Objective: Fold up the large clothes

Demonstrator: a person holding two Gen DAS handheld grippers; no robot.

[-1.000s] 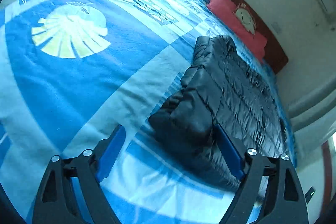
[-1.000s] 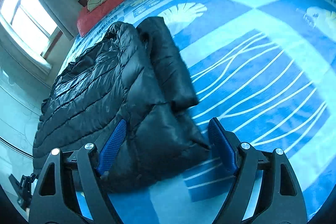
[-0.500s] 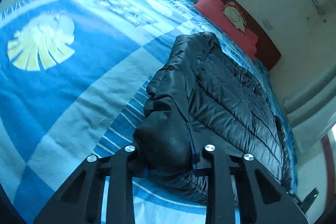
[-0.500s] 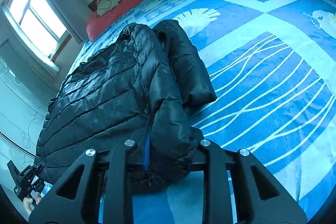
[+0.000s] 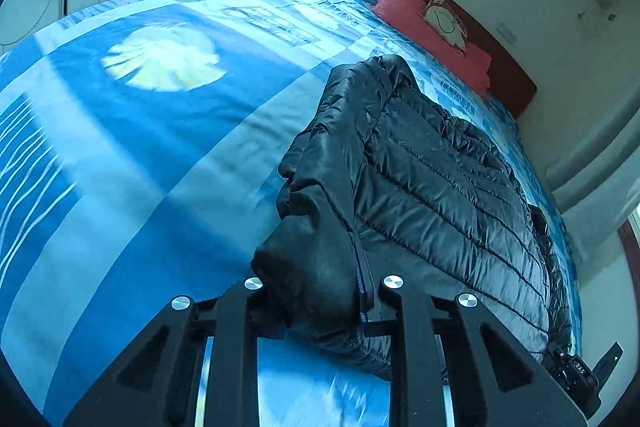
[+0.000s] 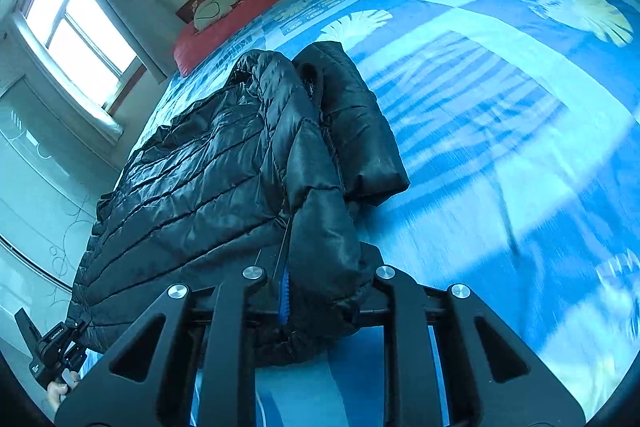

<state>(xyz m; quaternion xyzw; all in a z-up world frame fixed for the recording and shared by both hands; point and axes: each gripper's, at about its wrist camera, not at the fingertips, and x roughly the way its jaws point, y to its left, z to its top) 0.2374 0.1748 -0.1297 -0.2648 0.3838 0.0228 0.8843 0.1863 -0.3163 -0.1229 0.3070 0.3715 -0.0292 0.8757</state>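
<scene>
- Jacket (image 5: 440, 179): lies on the bed cover (image 5: 140, 155), along one side of the bed.
- Pillow (image 5: 432, 23): at the far end of the bed, beyond the jacket, against the headboard (image 5: 500, 59).
- Left gripper (image 5: 316, 291): at the jacket's near corner, fabric between its fingers.
- Right gripper (image 6: 320, 283): at the other near corner, fabric likewise between its fingers.
- Window (image 6: 76, 23): on the wall beside the bed's head.
</scene>
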